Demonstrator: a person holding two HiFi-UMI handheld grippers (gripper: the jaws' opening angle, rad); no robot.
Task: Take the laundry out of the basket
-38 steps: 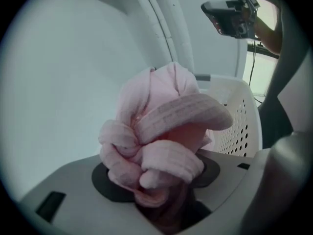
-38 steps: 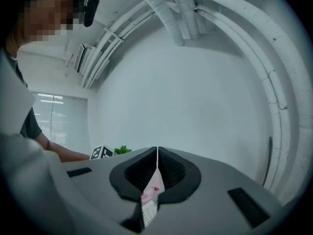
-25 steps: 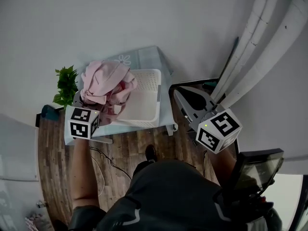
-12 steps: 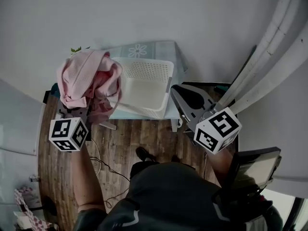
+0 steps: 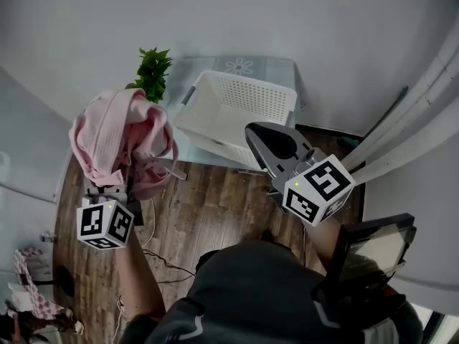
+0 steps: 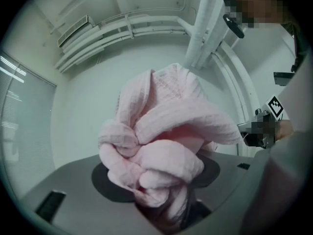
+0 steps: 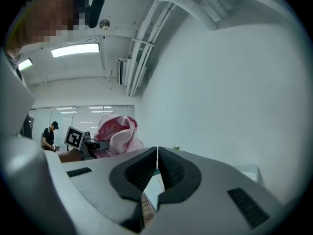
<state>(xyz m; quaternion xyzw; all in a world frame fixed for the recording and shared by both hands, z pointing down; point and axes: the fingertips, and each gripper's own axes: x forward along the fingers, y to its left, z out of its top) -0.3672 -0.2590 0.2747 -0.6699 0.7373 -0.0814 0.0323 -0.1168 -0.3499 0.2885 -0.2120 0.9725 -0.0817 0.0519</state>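
A bundle of pink laundry (image 5: 122, 145) hangs in the air left of the table, with my left gripper (image 5: 115, 192) shut on its lower folds. In the left gripper view the pink laundry (image 6: 161, 151) fills the space between the jaws and hides the pads. The white perforated basket (image 5: 240, 110) stands on the small table with nothing visible inside it. My right gripper (image 5: 269, 142) hovers shut and holding nothing in front of the basket's near right corner. In the right gripper view the right gripper (image 7: 157, 168) shows its pads pressed together, with the pink laundry (image 7: 117, 133) beyond them.
A light table (image 5: 276, 70) with a flower print holds the basket by the white wall. A green potted plant (image 5: 152, 70) stands left of it. Wooden floor (image 5: 208, 206) lies below, with a thin cable (image 5: 161, 260) across it. A dark monitor (image 5: 373, 253) sits at the lower right.
My left gripper has carried the pink laundry up out of the basket and leftward, away from the table. The basket now shows its bare inside. The right gripper has stayed shut.
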